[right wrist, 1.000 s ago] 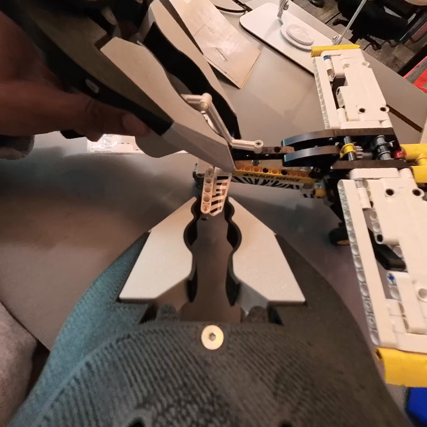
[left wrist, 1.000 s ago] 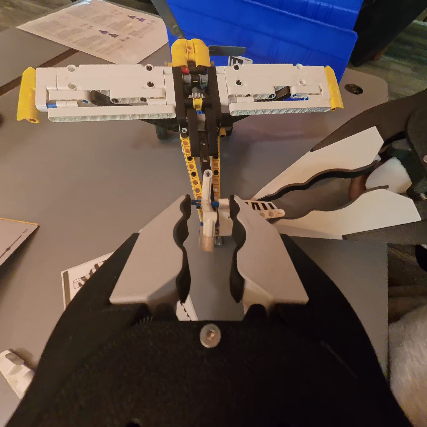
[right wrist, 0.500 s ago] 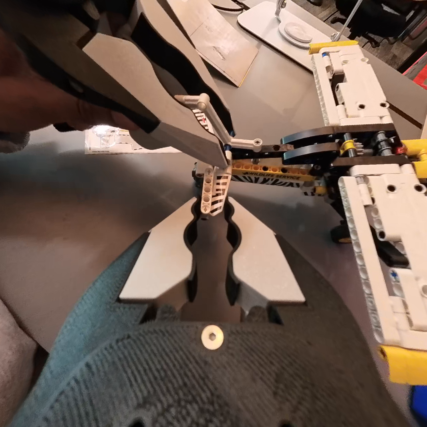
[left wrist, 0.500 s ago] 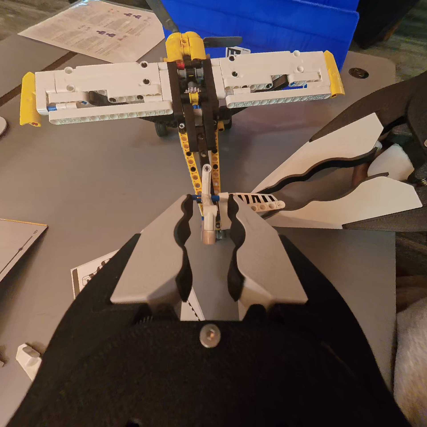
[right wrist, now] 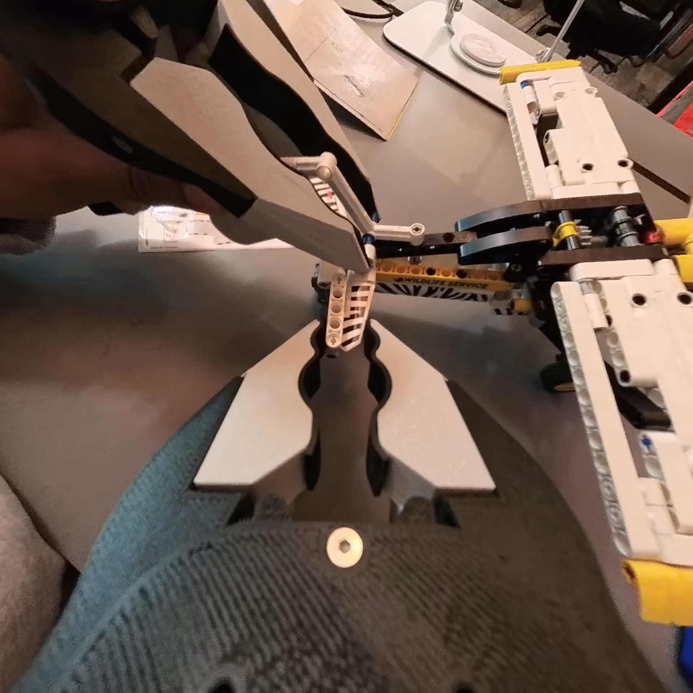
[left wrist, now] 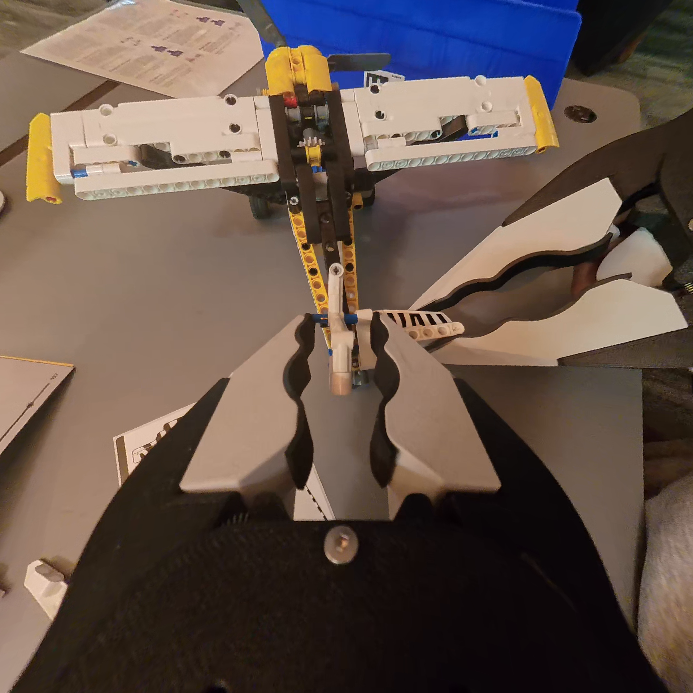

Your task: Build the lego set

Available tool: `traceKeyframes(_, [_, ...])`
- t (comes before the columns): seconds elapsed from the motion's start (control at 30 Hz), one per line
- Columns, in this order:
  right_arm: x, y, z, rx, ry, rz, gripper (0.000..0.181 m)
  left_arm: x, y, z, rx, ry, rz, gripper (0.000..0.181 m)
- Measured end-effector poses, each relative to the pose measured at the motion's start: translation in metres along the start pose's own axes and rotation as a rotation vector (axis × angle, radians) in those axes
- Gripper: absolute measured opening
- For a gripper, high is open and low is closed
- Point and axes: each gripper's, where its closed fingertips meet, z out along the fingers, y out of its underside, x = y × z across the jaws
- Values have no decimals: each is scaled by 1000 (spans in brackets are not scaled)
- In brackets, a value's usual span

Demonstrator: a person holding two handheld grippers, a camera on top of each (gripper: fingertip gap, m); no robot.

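Observation:
A Lego plane [left wrist: 168,150] with white wings, yellow wingtips and a black and yellow fuselage stands on the grey table [left wrist: 150,281]. It also shows in the right wrist view [right wrist: 600,187]. My left gripper [left wrist: 341,322] is closed around the tail, on a white lever piece [left wrist: 335,296] with a blue pin. My right gripper [right wrist: 345,333] is shut on the striped white tailplane [right wrist: 352,307], which sticks out sideways from the tail. In the left wrist view the right gripper [left wrist: 420,330] comes in from the right. In the right wrist view the left gripper [right wrist: 367,236] comes down from the upper left.
A blue bin [left wrist: 431,33] stands behind the plane's nose. A paper sheet [left wrist: 150,41] lies far left, a booklet [left wrist: 26,397] at the left edge, and a small white part [left wrist: 45,577] near left. A hand [right wrist: 56,168] holds the left gripper. The table edge [left wrist: 633,412] runs close on the right. Only a small space, under 4 cm, lies between the two pairs of fingers. Between my left fingertips and the Lego plane [left wrist: 168,150] there is roughly 12 centimetres. Look for it in the right wrist view [right wrist: 556,129] too.
The plane has turned slightly and the left gripper has shifted a little with the tail. Both grips look unchanged.

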Motion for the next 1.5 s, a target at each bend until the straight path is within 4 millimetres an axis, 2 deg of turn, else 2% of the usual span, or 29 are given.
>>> traceKeyframes(0.3, [0,0,1,7,16,-7,19,0,0,0,-2,-9,-5,30])
traceKeyframes(0.5, [-1,-1,-1,28,16,6,19,2,-1,0,17,15,-87,29])
traceKeyframes(0.67, [-1,2,3,-10,156,-98,20,4,-1,0,45,22,-167,29])
traceKeyframes(0.87, [0,-1,0,41,116,80,18,2,-2,0,76,29,-160,31])
traceKeyframes(1.0, [1,-5,-2,78,46,131,18,13,-3,-8,83,140,-67,62])
traceKeyframes(1.03, [2,-5,-2,75,48,119,18,12,-3,-11,87,150,-44,65])
traceKeyframes(1.2, [1,-3,-4,78,35,66,19,3,-11,-27,94,240,6,66])
traceKeyframes(1.37, [1,-4,-4,92,17,72,19,11,-17,-42,59,457,120,65])
traceKeyframes(1.5, [1,-4,-4,100,-2,76,19,2,-6,-38,18,536,122,99])
